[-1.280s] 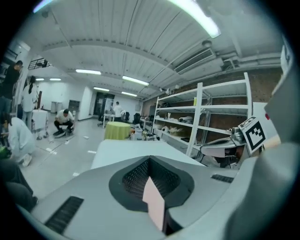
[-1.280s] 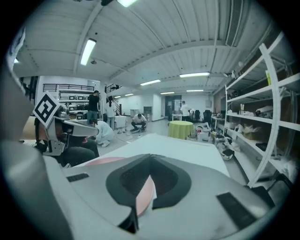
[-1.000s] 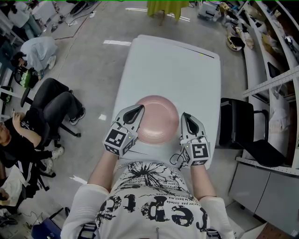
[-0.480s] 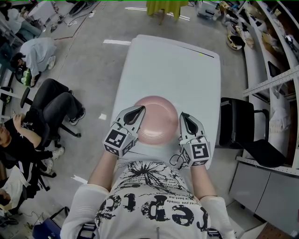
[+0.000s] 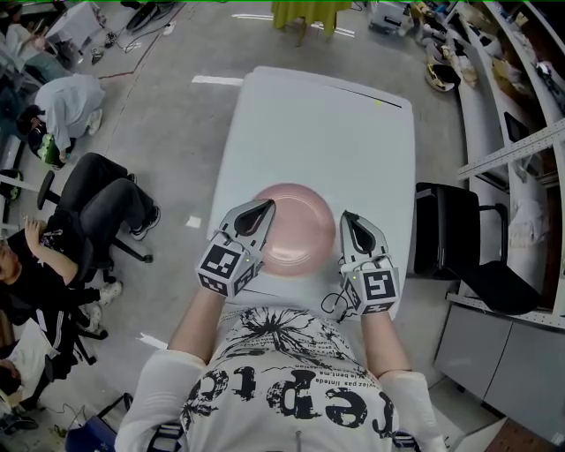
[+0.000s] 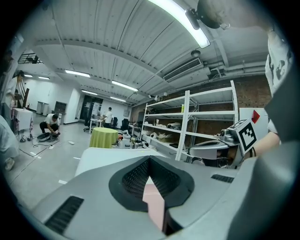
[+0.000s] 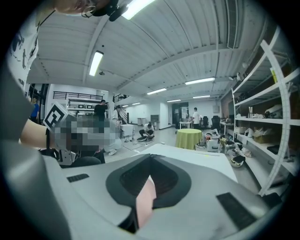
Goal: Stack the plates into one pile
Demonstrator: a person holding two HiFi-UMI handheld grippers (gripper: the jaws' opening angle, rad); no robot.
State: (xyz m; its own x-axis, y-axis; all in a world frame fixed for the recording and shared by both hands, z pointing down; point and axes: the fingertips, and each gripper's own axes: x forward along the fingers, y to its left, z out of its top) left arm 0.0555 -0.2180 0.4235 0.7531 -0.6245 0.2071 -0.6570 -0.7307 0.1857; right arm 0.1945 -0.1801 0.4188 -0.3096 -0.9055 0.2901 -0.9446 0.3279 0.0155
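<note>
— Where was the pink plate (image 5: 298,225) at that moment?
— It lay flat on the white desk (image 5: 327,124), right between the two pairs of tongs. I could not tell from above whether it was one plate or a pile.
— How close were the tongs to it?
— The left tongs (image 5: 265,206) had their tips over its left rim, and the right tongs (image 5: 346,218) had theirs just beside its right rim. I could not make out whether either touched it. Both pointed away from the person and tipped only slightly downward.
— Were they gripping it?
— No. In each gripper view the two jaws were closed, tip against tip. Only a thin sliver of pink showed through the slit between them. That was the plate lying beneath, not something pinched.
— What else stood near?
— A black chair (image 5: 459,238) stood to the right of the right tongs, beside the desk. Further right ran metal shelves (image 5: 521,79). Well to the left of the left tongs, a person in black (image 5: 88,212) sat on an office chair. Far ahead of both tongs, past the desk's far end, stood a round table (image 5: 311,13) under a yellow-green cloth.
</note>
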